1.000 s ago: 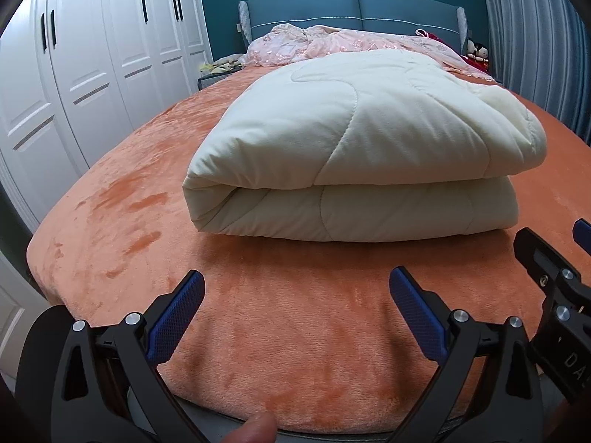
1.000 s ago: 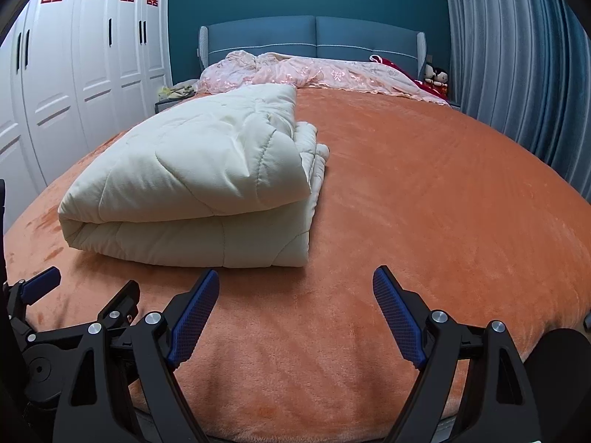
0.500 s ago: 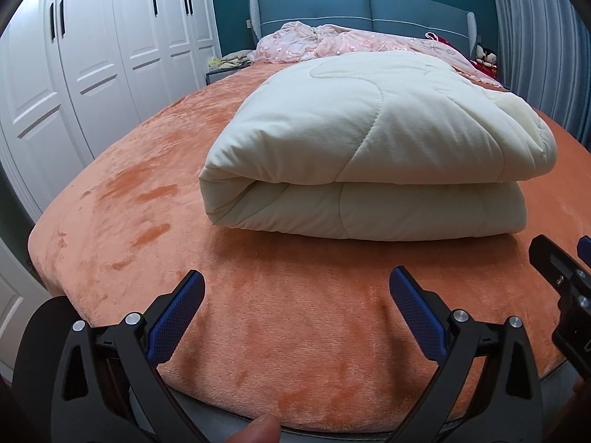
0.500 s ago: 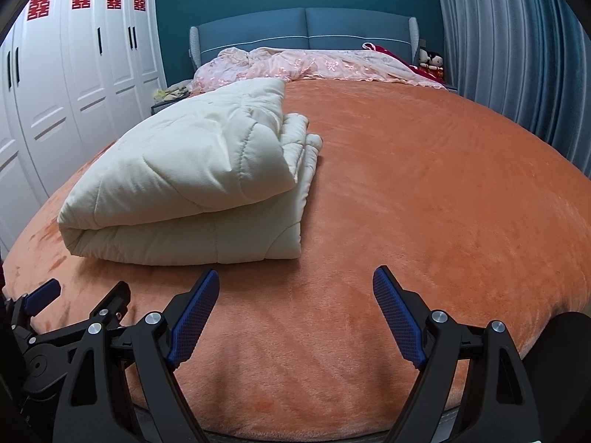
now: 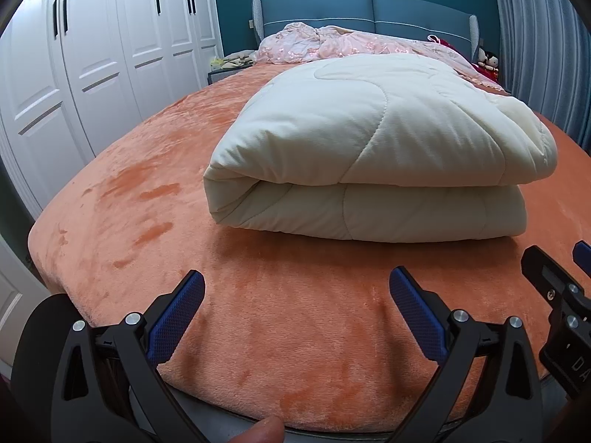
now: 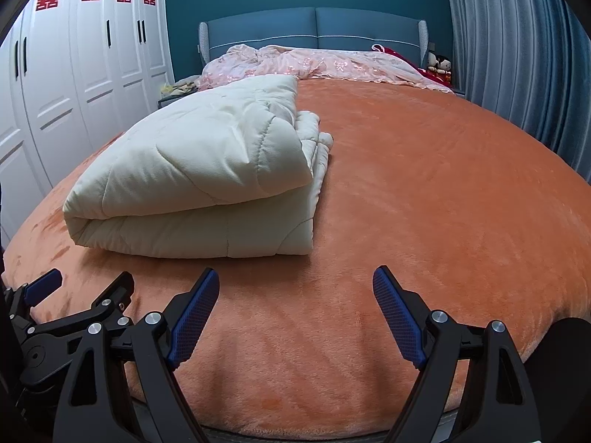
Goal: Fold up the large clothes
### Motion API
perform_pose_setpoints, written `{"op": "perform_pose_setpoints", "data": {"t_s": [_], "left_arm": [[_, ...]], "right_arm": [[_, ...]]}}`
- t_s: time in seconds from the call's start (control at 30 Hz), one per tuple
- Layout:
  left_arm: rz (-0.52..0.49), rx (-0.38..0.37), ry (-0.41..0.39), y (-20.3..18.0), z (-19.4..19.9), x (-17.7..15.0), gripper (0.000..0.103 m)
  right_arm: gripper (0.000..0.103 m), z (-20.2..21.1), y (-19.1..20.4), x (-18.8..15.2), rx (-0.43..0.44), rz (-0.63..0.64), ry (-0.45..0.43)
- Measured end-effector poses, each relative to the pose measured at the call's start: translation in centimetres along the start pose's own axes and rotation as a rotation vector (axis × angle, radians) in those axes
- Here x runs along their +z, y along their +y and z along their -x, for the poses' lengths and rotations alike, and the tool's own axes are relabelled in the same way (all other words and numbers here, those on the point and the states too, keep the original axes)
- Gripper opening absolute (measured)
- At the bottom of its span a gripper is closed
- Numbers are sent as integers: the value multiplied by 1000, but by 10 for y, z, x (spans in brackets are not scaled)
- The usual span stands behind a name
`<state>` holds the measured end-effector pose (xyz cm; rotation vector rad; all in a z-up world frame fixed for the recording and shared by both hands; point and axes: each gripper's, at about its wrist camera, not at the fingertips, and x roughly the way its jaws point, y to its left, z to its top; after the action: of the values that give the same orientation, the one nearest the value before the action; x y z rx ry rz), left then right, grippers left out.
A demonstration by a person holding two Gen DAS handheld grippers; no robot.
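A cream quilted comforter [image 5: 369, 140] lies folded in a thick stack on the orange bed cover [image 5: 147, 199]. It also shows in the right wrist view [image 6: 199, 170], left of centre. My left gripper [image 5: 297, 295] is open and empty, over the foot of the bed, short of the comforter. My right gripper [image 6: 295, 291] is open and empty, over bare cover in front of the comforter's right end. The right gripper's edge shows in the left wrist view [image 5: 554, 288], and the left gripper shows in the right wrist view [image 6: 74, 295].
A pink patterned blanket [image 6: 317, 64] lies bunched by the blue headboard [image 6: 314, 26]. White wardrobe doors [image 5: 92, 48] line the left side. Grey curtains [image 6: 517, 44] hang on the right. A bedside table [image 5: 225, 70] stands at the far left. Bare orange cover [image 6: 443, 184] stretches right of the comforter.
Both grippers have drawn back slightly and risen; the comforter sits a little higher and further right in the left view. Both stay open. The comforter has not moved.
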<state>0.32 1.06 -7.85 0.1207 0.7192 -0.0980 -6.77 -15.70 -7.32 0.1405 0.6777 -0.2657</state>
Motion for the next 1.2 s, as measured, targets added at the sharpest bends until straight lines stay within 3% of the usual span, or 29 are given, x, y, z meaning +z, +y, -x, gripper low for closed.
{"op": "perform_pose_setpoints", "data": {"t_s": [1.2], "left_arm": [[6, -4, 1, -5, 4, -2, 98]], "right_arm": [[83, -2, 5, -1, 12, 11, 1]]}}
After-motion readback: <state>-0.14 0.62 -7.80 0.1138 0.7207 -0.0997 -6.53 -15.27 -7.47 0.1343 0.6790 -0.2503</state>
